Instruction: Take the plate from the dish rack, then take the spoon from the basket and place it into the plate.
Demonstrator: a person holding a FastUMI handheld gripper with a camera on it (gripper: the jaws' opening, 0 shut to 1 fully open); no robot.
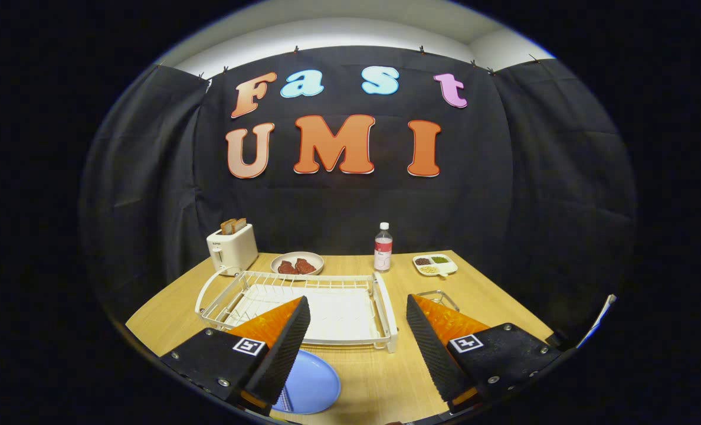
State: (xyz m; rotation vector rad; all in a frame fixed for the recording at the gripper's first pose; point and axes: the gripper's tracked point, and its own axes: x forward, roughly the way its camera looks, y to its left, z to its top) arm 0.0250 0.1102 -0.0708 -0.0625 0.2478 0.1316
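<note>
Gripper view: tongs (357, 348) spread wide, empty, above round smooth plate (310, 385), wire rack (303, 307) beyond.

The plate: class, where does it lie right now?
In the gripper view, the plate lies flat on the table, just in front of the rack, partly under the open gripper's left finger.

Light came from above, where a bright white band glowed along the ceiling over the dark booth cloth, and it fell evenly on the bench (386, 378) with only soft, short shadows. The fisheye lens bowed straight lines strongly toward the rim, where brightness faded. Focus was sharp in the middle; the fingers (285, 348) up close looked slightly soft.
</note>
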